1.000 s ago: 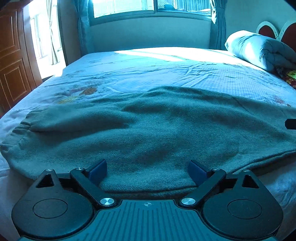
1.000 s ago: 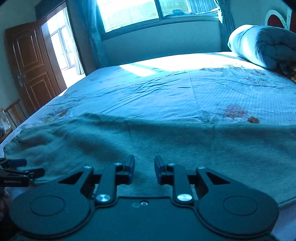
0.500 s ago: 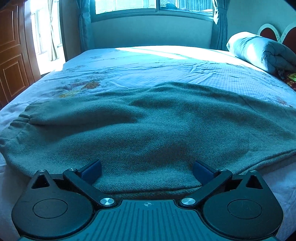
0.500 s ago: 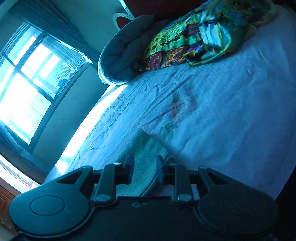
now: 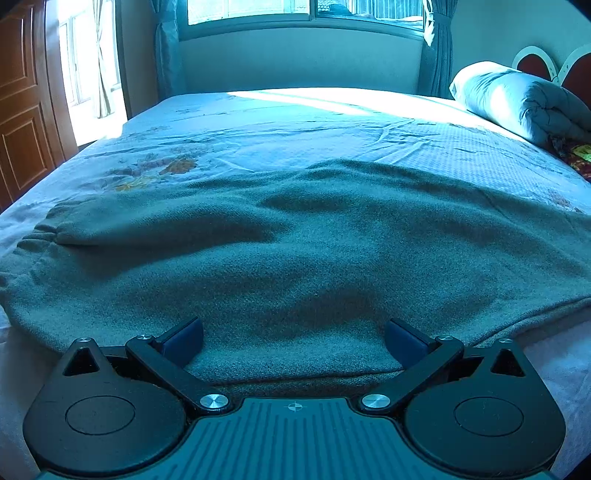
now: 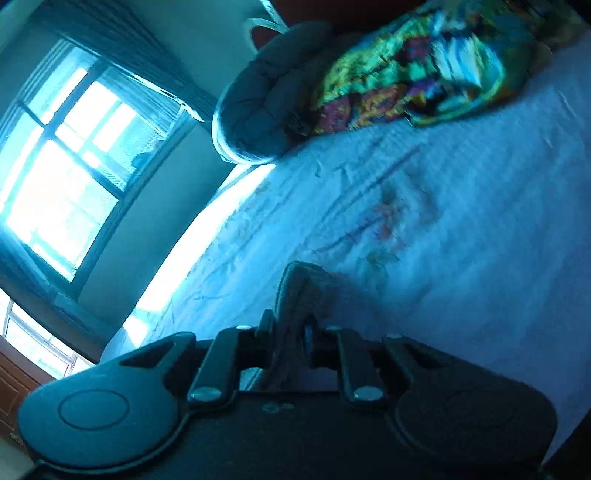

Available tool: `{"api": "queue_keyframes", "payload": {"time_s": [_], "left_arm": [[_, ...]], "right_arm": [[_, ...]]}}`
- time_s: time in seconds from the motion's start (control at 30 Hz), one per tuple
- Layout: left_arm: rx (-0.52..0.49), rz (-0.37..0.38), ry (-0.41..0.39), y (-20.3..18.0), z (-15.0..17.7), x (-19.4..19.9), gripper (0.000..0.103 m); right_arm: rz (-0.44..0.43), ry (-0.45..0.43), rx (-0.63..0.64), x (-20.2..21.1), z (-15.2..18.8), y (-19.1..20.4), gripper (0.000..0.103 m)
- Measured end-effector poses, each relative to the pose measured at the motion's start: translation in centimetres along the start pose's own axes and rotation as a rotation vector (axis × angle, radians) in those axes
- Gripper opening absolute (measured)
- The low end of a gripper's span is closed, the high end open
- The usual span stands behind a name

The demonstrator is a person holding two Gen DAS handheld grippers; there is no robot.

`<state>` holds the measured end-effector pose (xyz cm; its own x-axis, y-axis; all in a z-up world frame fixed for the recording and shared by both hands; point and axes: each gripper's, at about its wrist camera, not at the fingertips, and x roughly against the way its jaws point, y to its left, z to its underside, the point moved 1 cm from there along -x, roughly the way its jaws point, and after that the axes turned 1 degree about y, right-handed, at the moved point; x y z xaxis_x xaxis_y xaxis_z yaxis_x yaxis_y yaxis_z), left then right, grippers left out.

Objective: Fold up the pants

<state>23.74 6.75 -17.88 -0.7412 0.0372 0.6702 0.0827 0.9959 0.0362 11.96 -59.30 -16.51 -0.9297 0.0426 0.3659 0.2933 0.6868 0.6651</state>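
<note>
Grey-green fleece pants (image 5: pixel 295 251) lie spread across the near part of the bed, with an elastic cuff at the far left (image 5: pixel 40 236). My left gripper (image 5: pixel 293 338) is open, its fingers wide apart over the pants' near edge, with cloth between them. My right gripper (image 6: pixel 288 330) is tilted and shut on an end of the pants (image 6: pixel 299 291), which bunches up between its fingers.
The bed has a pale blue flowered sheet (image 5: pixel 332 133). A rolled grey quilt (image 5: pixel 517 103) and a colourful pillow (image 6: pixel 413 74) lie by the headboard. A window (image 5: pixel 303 11) is behind the bed and a wooden door (image 5: pixel 22 110) stands at left.
My right gripper swung right toward the end of the pants, tilted, and closed on the cloth. My left gripper opened a little wider and stayed at the near edge.
</note>
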Motion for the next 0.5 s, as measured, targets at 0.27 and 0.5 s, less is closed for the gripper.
{"api": "queue_keyframes", "payload": {"time_s": [0.27, 0.5], "left_arm": [[-0.022, 0.032, -0.017, 0.5, 0.4, 0.2, 0.103], [0.026, 0.042, -0.053, -1.4, -1.5, 1.9, 0.103]], "right_arm": [[0.050, 0.083, -0.073, -1.0, 3.1, -7.4, 0.005], [0.169, -0.149, 0.121, 2.2, 1.3, -1.4, 0.022]]}}
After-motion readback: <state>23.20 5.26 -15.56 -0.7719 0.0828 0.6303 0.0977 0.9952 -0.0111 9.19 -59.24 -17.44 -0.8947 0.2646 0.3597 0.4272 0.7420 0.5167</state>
